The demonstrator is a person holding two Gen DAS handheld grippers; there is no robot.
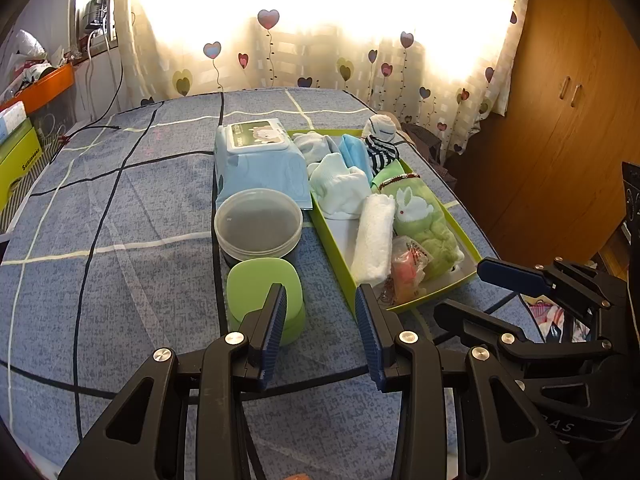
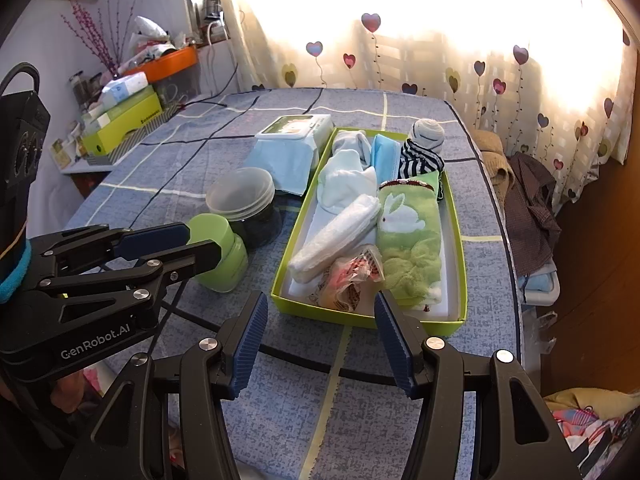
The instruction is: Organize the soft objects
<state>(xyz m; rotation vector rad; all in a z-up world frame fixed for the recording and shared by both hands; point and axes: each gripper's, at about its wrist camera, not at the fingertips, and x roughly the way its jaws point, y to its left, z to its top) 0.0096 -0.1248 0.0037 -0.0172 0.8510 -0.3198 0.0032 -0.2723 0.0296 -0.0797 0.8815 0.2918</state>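
Note:
A lime green tray [image 1: 334, 246] [image 2: 460, 240] on the blue checked bed holds soft things: a green rabbit towel [image 1: 424, 224] [image 2: 408, 236], a rolled white cloth [image 1: 374, 240] [image 2: 340, 232], pale socks [image 1: 340, 188] [image 2: 344, 184], a striped sock [image 1: 382, 152] [image 2: 420, 164], a blue mask [image 2: 384, 154] and a crinkly pink packet [image 1: 408, 270] [image 2: 352, 276]. My left gripper [image 1: 320, 308] is open and empty, near the tray's front left corner. My right gripper [image 2: 318, 316] is open and empty, just before the tray's near edge.
A wet-wipes pack [image 1: 256, 160] [image 2: 292, 140], a clear-lidded jar [image 1: 258, 224] [image 2: 244, 208] and a green container [image 1: 266, 300] [image 2: 222, 252] stand left of the tray. A rolled sock [image 2: 428, 132] lies behind it. Clothes [image 2: 528, 208] hang off the bed's right side. Boxes [image 2: 124, 120] sit at left.

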